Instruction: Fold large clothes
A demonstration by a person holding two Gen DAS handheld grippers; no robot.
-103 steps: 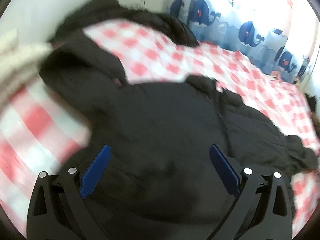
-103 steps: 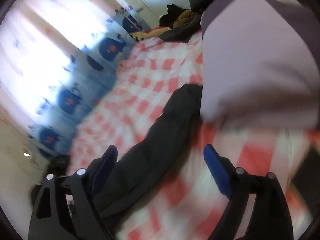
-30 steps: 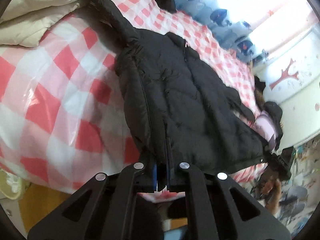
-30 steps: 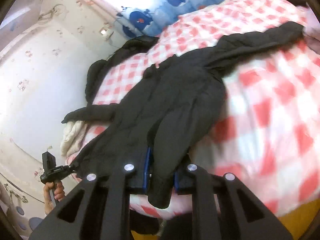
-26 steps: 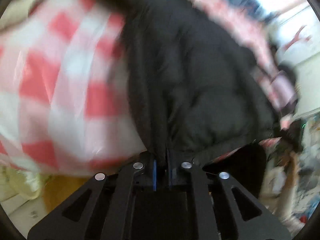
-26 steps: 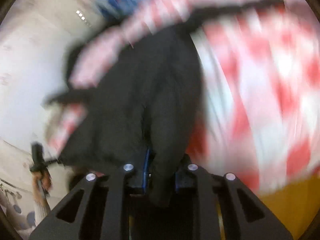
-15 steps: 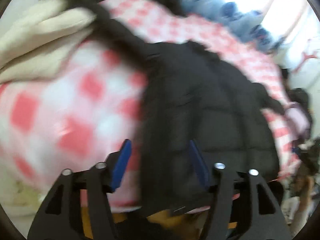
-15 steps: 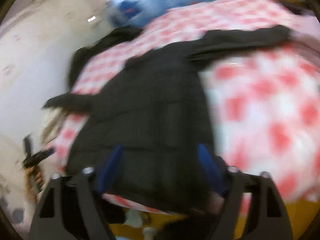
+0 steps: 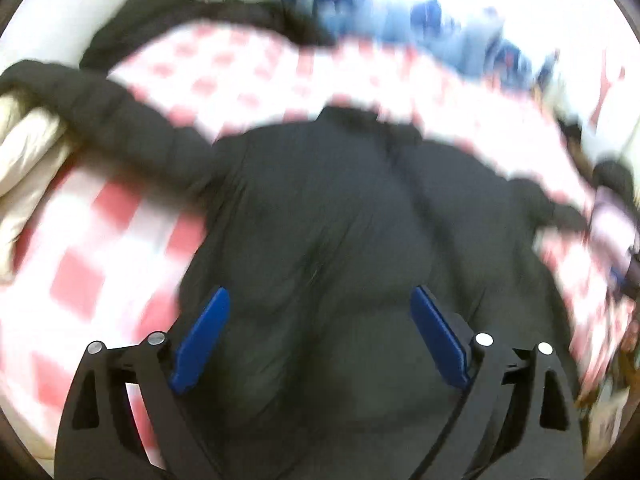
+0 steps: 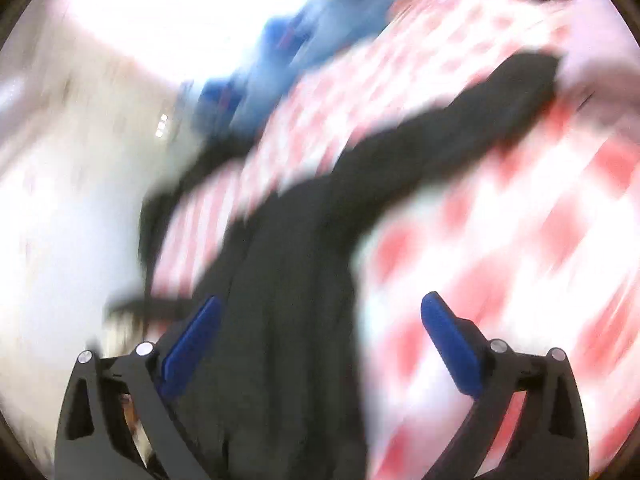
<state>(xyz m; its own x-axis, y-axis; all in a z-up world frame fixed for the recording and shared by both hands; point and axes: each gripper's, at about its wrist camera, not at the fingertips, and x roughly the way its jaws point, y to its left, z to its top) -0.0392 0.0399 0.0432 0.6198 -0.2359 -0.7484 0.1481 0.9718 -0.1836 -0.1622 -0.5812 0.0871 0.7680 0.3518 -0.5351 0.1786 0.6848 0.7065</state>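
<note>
- Two grippers are letting go at once: the left gripper [image 9: 320,336] and the right gripper [image 10: 320,344], both clamped on the hem of the black puffer jacket [image 9: 328,216] a second ago, are now opening their jaws wide, with nothing pressed between the blue pads.
- Being released, the jacket is lying spread flat on the red-and-white checked bedsheet [image 9: 100,248], its collar pointing away from the left gripper toward the whale-print curtain [image 9: 400,24].
- Judging from this, the straightening pull is finishing and the sleeves are waiting to be folded in.
- One sleeve [image 9: 120,120] is stretching out from the jacket toward the cream quilt [image 9: 24,152]; the other sleeve [image 10: 460,128] is reaching across the sheet.
- Quilted, puffy and matte, the jacket is looking bulky and springy; the sheet is looking thin and smooth.
</note>
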